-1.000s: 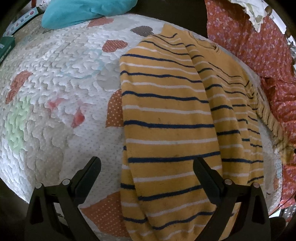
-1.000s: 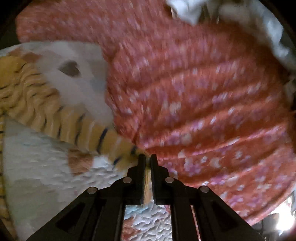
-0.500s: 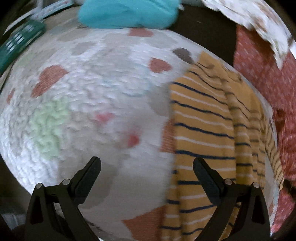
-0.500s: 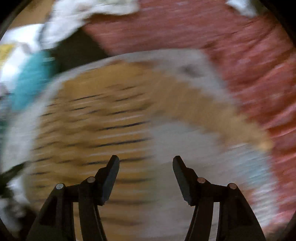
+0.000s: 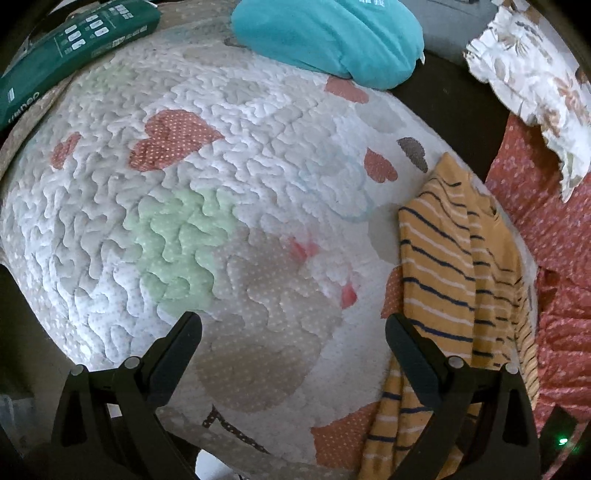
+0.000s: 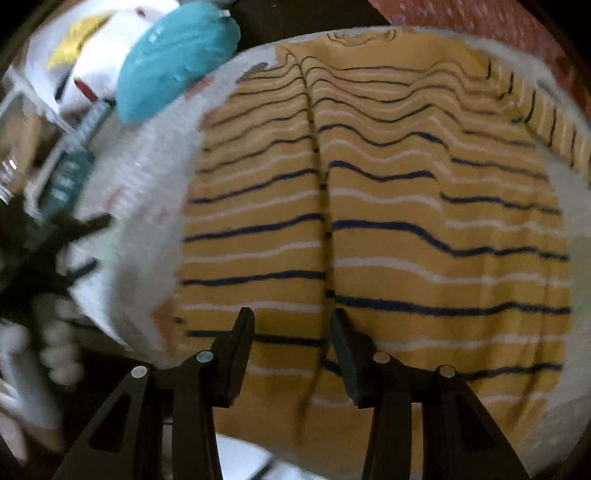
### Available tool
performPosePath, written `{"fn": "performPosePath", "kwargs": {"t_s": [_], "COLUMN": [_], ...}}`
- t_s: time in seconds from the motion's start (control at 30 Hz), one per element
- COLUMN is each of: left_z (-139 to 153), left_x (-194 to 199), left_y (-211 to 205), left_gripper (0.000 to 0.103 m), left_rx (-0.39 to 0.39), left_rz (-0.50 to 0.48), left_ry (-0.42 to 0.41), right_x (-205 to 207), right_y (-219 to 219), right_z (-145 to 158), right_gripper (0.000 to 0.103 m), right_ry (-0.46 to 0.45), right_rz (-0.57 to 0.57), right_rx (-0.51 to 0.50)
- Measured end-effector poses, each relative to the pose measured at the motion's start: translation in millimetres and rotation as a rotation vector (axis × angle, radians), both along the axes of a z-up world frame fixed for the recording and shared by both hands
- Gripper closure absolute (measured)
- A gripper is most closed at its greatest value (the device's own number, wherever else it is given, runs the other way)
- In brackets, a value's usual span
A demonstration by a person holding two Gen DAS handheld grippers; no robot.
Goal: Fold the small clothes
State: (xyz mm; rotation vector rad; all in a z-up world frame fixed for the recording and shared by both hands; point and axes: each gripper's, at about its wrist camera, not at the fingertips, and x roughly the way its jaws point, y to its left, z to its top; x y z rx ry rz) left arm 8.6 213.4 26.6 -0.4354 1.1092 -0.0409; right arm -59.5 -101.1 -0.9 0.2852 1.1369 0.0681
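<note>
A yellow sweater (image 6: pixel 406 221) with navy and white stripes lies spread flat on a white quilt (image 5: pixel 221 184) with heart patches. One side is folded in, leaving a lengthwise ridge. My right gripper (image 6: pixel 292 314) hovers over the sweater's lower part, astride that ridge. Its jaws are closing, with nothing pinched between them. My left gripper (image 5: pixel 291 319) is wide open above the bare quilt. The sweater (image 5: pixel 443 266) lies at the right, under and beyond its right finger (image 5: pixel 410 347).
A teal garment (image 5: pixel 325 33) lies bunched at the quilt's far edge. A green package (image 5: pixel 74 48) sits at the far left. Red floral fabric (image 5: pixel 554 221) and a white leaf-print cloth (image 5: pixel 535 74) border the right side. Blurred clutter shows left of the quilt in the right wrist view.
My right gripper let go of the sleeve cuff, opened and swung over to the sweater's body, then narrowed its jaws. My left gripper slid left off the sweater onto bare quilt.
</note>
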Motion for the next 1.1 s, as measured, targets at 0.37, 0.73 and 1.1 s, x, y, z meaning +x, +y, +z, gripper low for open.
{"fn": "performPosePath", "kwargs": {"t_s": [0.37,0.73,1.1], "left_z": [16,0,5], "left_x": [-5,-52,-46], "left_y": [40,175,180], "left_gripper": [0.003,0.003,0.003], "left_rx": [-0.048,-0.172,-0.109], "left_rz": [0.124,0.629,0.59], "left_ry": [-0.03,-0.011,-0.036], "right_x": [9,153,236], "right_y": [42,206,337], "right_z": [46,75,17], "right_gripper": [0.096,0.096,0.083], "right_ry": [-0.077,-0.114,-0.01], "right_rz": [0.122,0.413,0.578], "right_rx": [-0.053,0.139,0.111]}}
